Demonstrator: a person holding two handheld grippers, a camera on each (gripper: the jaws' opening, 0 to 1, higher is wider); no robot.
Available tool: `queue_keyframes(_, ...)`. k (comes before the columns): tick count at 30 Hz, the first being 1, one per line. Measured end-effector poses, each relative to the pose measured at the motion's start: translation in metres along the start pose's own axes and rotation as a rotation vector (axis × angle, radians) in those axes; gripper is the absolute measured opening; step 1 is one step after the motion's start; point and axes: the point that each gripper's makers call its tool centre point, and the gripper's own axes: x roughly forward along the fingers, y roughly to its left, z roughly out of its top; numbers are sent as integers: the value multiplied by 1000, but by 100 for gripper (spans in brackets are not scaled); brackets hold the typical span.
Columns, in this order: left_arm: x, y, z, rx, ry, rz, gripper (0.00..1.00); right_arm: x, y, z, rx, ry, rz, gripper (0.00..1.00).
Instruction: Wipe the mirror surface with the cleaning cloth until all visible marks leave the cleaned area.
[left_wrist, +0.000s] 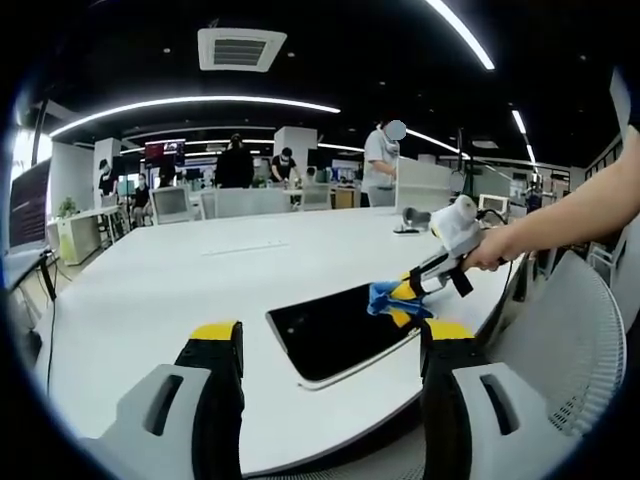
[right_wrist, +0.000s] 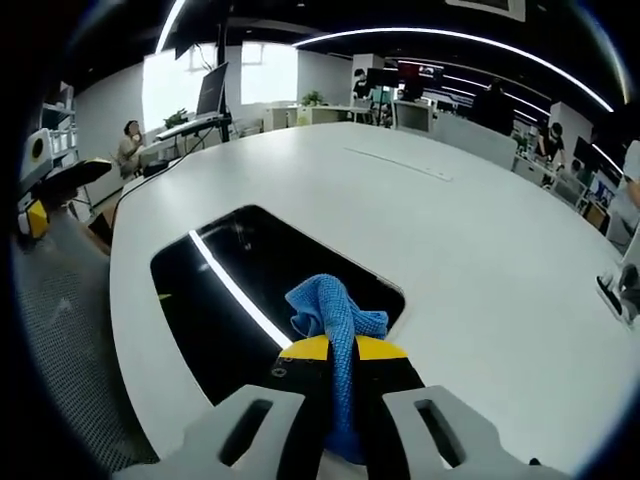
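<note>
Mirror (right_wrist: 240, 300) flat on white table (right_wrist: 450, 250), near its edge. Right gripper (right_wrist: 342, 350) clenched on blue cloth (right_wrist: 335, 315), cloth touching mirror. Left gripper (left_wrist: 330, 345) released, holding nothing, hovers near mirror. Marks too faint to judge; wiping likely underway.

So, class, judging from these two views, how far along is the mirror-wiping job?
Done: the right hand-held gripper has the blue woven cleaning cloth clamped. In hand: the cloth sits over one end of the dark rectangular mirror on the white table. Left: faint specks show on the glass near its far end, so wiping is unfinished. The left hand-held gripper is open, near the table edge.
</note>
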Motion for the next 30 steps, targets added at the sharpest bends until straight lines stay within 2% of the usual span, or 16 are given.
queue_keyframes(15, 0, -3, 0, -1, 11, 0, 70, 21, -25, 16, -31, -38, -88, 2)
queue_keyframes(21, 0, -2, 1, 0, 12, 1, 70, 25, -29, 20, -66, -11, -73, 2)
queue_keyframes(26, 0, -2, 1, 0, 10, 0, 70, 33, -36, 25, -106, 6, -94, 2)
queue_keyframes(30, 0, -2, 1, -1, 6, 2, 70, 36, -40, 27, -86, 1, -108, 2)
